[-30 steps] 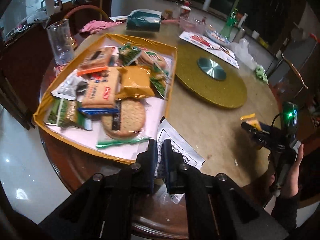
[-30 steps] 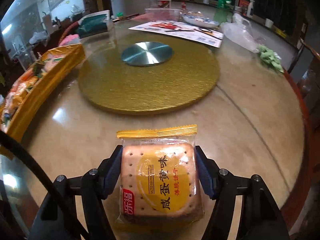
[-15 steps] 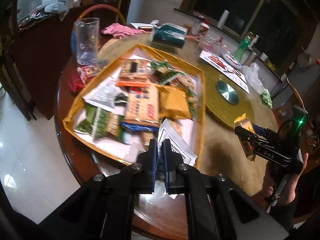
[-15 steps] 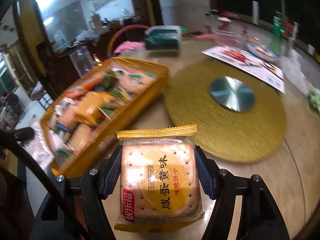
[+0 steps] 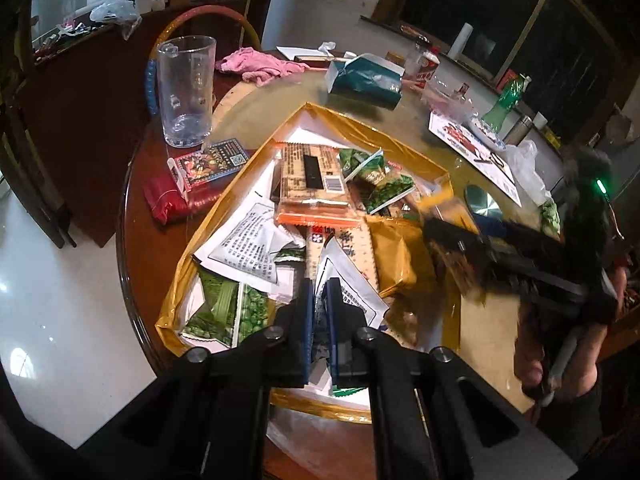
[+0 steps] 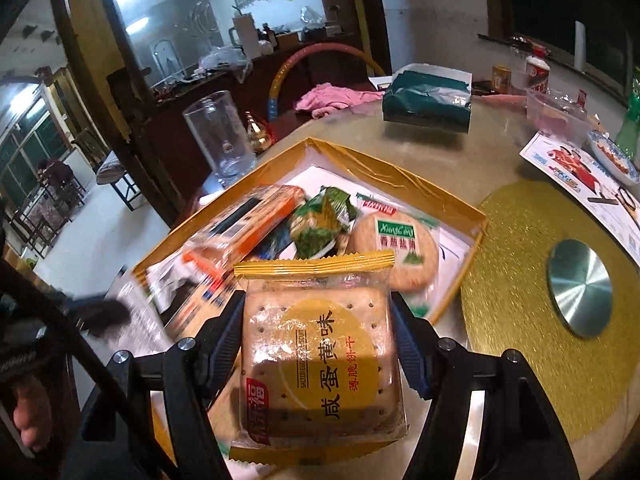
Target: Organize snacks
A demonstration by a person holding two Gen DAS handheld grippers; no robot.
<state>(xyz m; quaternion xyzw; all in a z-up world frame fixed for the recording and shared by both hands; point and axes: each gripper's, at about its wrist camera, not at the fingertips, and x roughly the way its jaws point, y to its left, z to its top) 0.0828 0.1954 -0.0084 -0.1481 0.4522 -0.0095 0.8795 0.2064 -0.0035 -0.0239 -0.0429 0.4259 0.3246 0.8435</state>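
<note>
black left gripper (image 5: 318, 320), right gripper (image 6: 318, 356): blue-padded jaws, silver screws, green led.

Glossy clear plastic wraps the cracker pack (image 6: 320, 364). The tray (image 6: 404, 178) wears shiny gold film. At two o'clock, a glittery rough turntable (image 6: 516, 256) carries a brushed-metal disc (image 6: 580, 288).

Snack packets (image 5: 312, 184) in tray (image 5: 360, 128), glass mug (image 5: 185, 92) left, turntable (image 6: 532, 304) right

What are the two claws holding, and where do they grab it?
The right claw grips a cracker packet by its two sides. The left claw pinches a white printed packet at its lower edge.
</note>
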